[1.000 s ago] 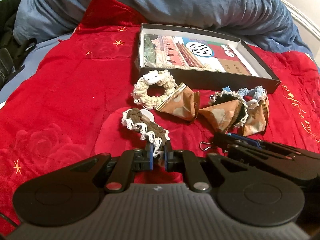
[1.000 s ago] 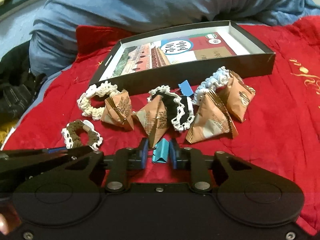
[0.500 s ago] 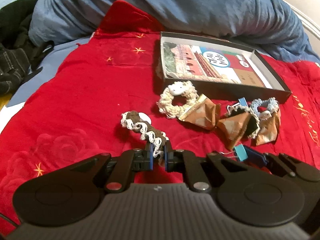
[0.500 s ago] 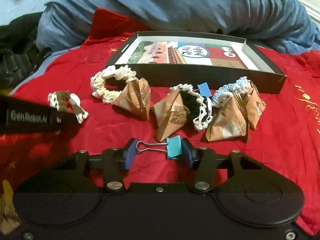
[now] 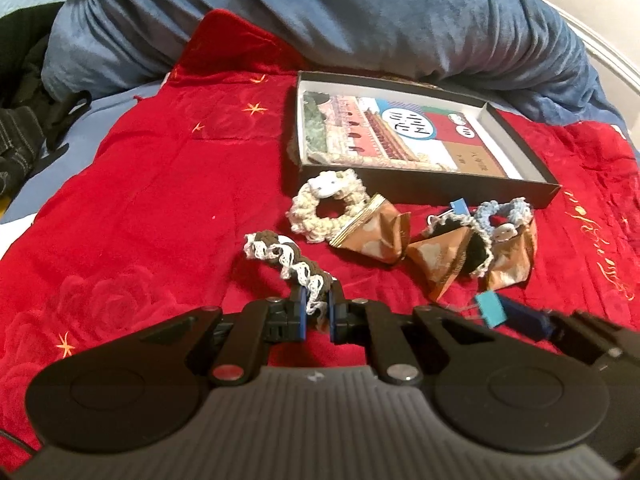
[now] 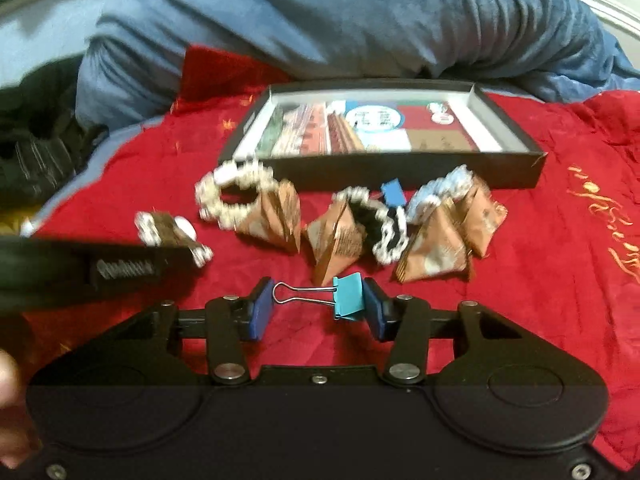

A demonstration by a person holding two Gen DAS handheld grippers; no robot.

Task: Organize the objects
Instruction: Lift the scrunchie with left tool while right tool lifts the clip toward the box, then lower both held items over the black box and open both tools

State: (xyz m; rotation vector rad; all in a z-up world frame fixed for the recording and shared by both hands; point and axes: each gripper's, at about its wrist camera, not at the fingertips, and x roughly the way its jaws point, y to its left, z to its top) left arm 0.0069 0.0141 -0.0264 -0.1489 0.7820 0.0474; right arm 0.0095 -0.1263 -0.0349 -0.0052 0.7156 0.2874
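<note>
While open-topped, box [image 5: 424, 190] with printed card [image 5: 384, 136]

**Colours on the bed**

The blanket [image 5: 140, 200] is red with gold stars and script. The box [image 6: 400, 168] is black outside, white inside, with a multicoloured printed sheet. One scrunchie [image 5: 288, 260] is brown edged white; another [image 5: 328, 212] is cream. The binder clip [image 6: 347, 296] is teal. Snack packets [image 5: 376, 232] are brown.

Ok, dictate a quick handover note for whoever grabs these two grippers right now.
Left gripper: shut on the brown crocheted scrunchie with white trim, lifted off the red blanket.
Right gripper: spanning the teal metal binder clip lengthwise, fingers spread wide.
Black shallow box: holds only its printed card.
Left: other scrunchies, brown packets and a blue clip lie before the box.
</note>
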